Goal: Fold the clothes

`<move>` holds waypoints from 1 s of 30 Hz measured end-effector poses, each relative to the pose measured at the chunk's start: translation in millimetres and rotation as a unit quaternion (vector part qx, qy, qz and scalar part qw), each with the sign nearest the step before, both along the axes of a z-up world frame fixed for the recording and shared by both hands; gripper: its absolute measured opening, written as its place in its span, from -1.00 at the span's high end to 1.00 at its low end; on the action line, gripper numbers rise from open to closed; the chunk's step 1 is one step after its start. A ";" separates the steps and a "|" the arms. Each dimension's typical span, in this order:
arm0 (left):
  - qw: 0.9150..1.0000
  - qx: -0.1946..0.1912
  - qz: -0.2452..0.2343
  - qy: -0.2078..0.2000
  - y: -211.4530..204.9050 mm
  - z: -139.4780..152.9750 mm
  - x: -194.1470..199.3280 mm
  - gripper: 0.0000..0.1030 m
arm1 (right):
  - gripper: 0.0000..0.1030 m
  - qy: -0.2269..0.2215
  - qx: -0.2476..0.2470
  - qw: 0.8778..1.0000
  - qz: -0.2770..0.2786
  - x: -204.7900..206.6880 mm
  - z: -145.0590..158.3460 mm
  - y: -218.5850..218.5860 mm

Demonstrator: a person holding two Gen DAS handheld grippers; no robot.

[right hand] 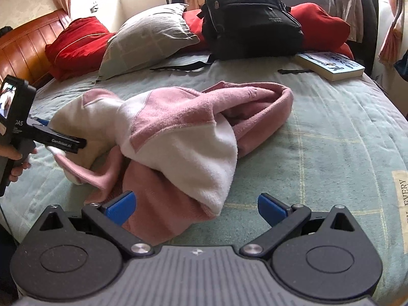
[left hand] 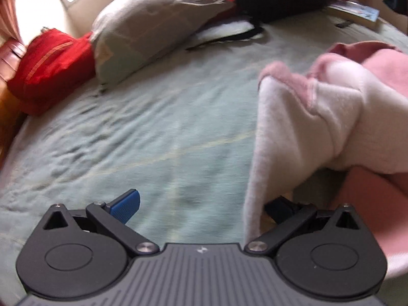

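A pink and white fleece garment (right hand: pixel 178 137) lies crumpled on the green bedspread (right hand: pixel 318 153). My right gripper (right hand: pixel 196 210) is open low over the bed, and the garment's near pink fold lies between its fingers, against the left blue pad (right hand: pixel 122 207). My left gripper (left hand: pixel 204 206) is open too. In the left wrist view a white flap of the garment (left hand: pixel 293 117) hangs over its right finger (left hand: pixel 283 207) and hides that pad. The right wrist view shows the left gripper (right hand: pixel 65 132) at the garment's left end, held by a hand (right hand: pixel 17 158).
Toward the headboard (right hand: pixel 23 48) lie a grey pillow (right hand: pixel 145 35), red cushions (right hand: pixel 76 43) and a black backpack (right hand: pixel 250 17). A book (right hand: pixel 331 65) rests at the far right of the bed. Clothes hang at the right (right hand: pixel 352 5). Open bedspread (left hand: pixel 127 140) stretches left of the garment.
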State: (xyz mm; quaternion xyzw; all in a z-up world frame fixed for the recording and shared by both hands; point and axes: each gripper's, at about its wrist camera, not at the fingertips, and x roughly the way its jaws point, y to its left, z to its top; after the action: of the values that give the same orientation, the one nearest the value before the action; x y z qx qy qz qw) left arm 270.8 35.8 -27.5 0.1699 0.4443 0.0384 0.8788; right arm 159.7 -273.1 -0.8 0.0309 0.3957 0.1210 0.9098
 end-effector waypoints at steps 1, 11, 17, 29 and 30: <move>1.000 0.008 0.001 -0.004 3.1 0.8 1.1 -0.99 | -1.00 0.000 0.001 1.000 0.000 0.9 -0.1 0.8; 0.997 0.056 0.034 -0.031 49.4 5.5 25.1 -0.99 | -1.00 0.001 -0.002 1.000 0.001 8.1 0.6 5.8; 0.995 0.046 0.081 -0.037 96.0 9.1 53.7 -0.99 | -1.00 0.003 -0.009 1.000 0.008 14.7 1.4 13.1; 0.983 0.058 0.172 -0.029 176.8 -2.7 111.3 -0.99 | -1.00 -0.005 -0.021 1.000 0.005 26.7 7.2 24.8; 0.984 0.052 0.170 -0.023 181.3 -5.6 113.9 -0.99 | -1.00 -0.004 -0.020 1.000 0.002 28.2 6.3 24.8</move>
State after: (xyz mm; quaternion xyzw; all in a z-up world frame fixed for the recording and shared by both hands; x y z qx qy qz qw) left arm 384.7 217.2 -33.1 0.1366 0.4434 0.2148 0.8594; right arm 187.8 -248.3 5.5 0.0114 0.3947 0.1149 0.9115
